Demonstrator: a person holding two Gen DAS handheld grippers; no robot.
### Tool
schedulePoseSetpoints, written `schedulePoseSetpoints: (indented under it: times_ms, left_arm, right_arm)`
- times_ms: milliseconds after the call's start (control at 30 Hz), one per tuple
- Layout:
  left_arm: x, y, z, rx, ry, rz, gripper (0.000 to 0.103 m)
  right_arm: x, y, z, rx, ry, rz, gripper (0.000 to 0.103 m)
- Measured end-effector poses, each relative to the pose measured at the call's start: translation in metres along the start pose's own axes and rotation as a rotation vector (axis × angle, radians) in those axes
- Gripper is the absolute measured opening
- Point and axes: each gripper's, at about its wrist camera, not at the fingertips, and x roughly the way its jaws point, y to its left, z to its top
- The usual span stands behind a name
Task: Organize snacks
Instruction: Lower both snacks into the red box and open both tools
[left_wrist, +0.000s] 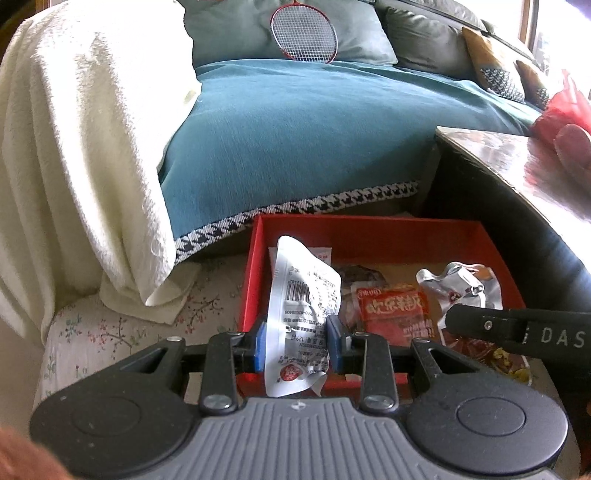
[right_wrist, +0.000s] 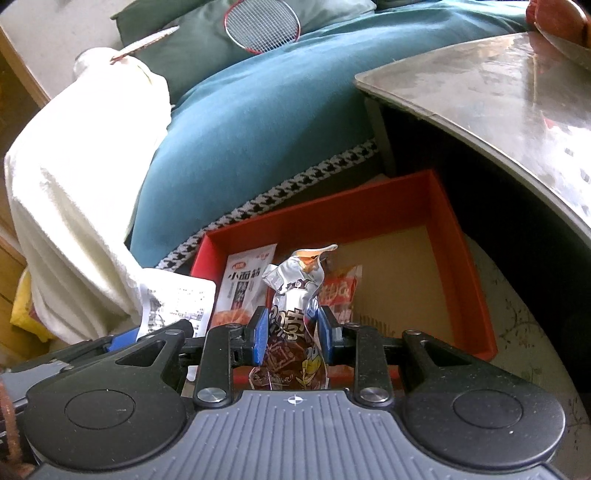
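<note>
My left gripper (left_wrist: 296, 338) is shut on a white snack packet (left_wrist: 301, 291) with a barcode, held upright over the near left part of the red box (left_wrist: 369, 229). My right gripper (right_wrist: 291, 332) is shut on a silver and brown snack packet (right_wrist: 295, 295), held over the near left of the same red box (right_wrist: 436, 206). That silver packet (left_wrist: 461, 286) and the right gripper's finger show at the right of the left wrist view. A red packet (left_wrist: 393, 310) lies in the box. A white and orange noodle packet (right_wrist: 245, 280) and a red packet (right_wrist: 341, 291) lie inside too.
The box sits on a floral cloth (left_wrist: 110, 325) before a teal-covered sofa (left_wrist: 295, 140). A white blanket (left_wrist: 74, 147) hangs at the left. A glossy table (right_wrist: 498, 99) overhangs at the right. A badminton racket (left_wrist: 303, 33) leans on the cushions.
</note>
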Motion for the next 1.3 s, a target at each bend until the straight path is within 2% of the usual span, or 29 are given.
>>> schedulePoseSetpoints:
  times_ms: [700, 1300]
  left_arm:
    - [0.037, -0.001, 0.025, 0.009, -0.006, 0.057, 0.026]
    - [0.072, 0.0, 0.03, 0.014, 0.018, 0.096, 0.026]
  right_arm:
    - [0.038, -0.008, 0.029, 0.011, 0.023, -0.01, 0.036]
    - [0.077, -0.007, 0.027, -0.008, 0.104, -0.047, 0.036]
